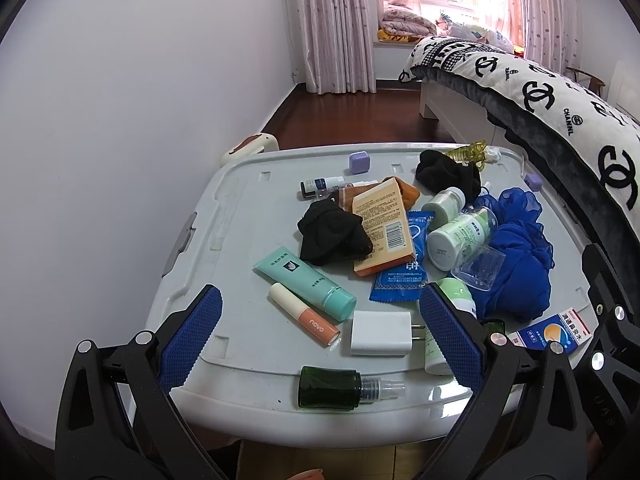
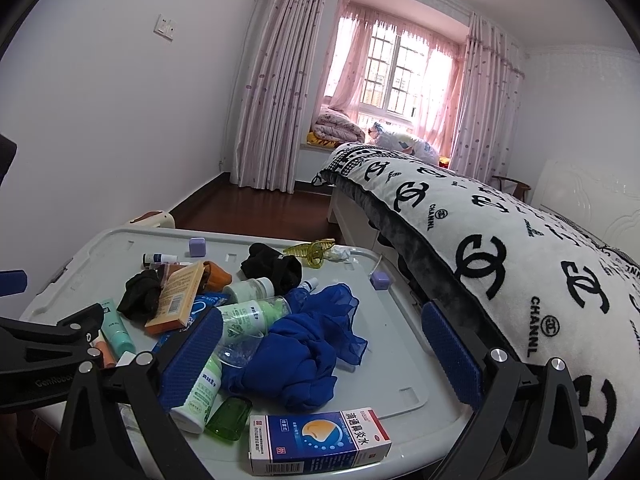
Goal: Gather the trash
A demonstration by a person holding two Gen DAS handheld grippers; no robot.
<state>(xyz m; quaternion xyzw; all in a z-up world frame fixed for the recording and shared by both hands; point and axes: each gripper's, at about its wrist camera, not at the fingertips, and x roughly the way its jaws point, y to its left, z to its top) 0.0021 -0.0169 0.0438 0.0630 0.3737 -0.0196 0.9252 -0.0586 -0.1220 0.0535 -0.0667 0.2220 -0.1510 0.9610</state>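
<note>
A grey plastic lid (image 1: 224, 216) (image 2: 400, 344) serves as a tabletop littered with small things. My left gripper (image 1: 320, 336) is open and empty above its near edge, over a white charger plug (image 1: 380, 334) and a peach lip balm tube (image 1: 304, 314). A crumpled white tissue (image 1: 492, 154) (image 2: 340, 255) lies at the far edge beside a yellow hair clip (image 2: 310, 252). My right gripper (image 2: 320, 356) is open and empty over blue mesh cloth (image 2: 304, 356) and a blue medicine box (image 2: 320, 440). A blue foil packet (image 1: 400, 276) lies mid-table.
Also on the lid: black cloths (image 1: 332, 232), an orange box (image 1: 384, 224), a teal tube (image 1: 304, 280), white-green bottles (image 1: 456, 236), a dark green spray bottle (image 1: 332, 386) at the near edge. A bed with a patterned blanket (image 2: 500, 248) borders the right side; a wall is on the left.
</note>
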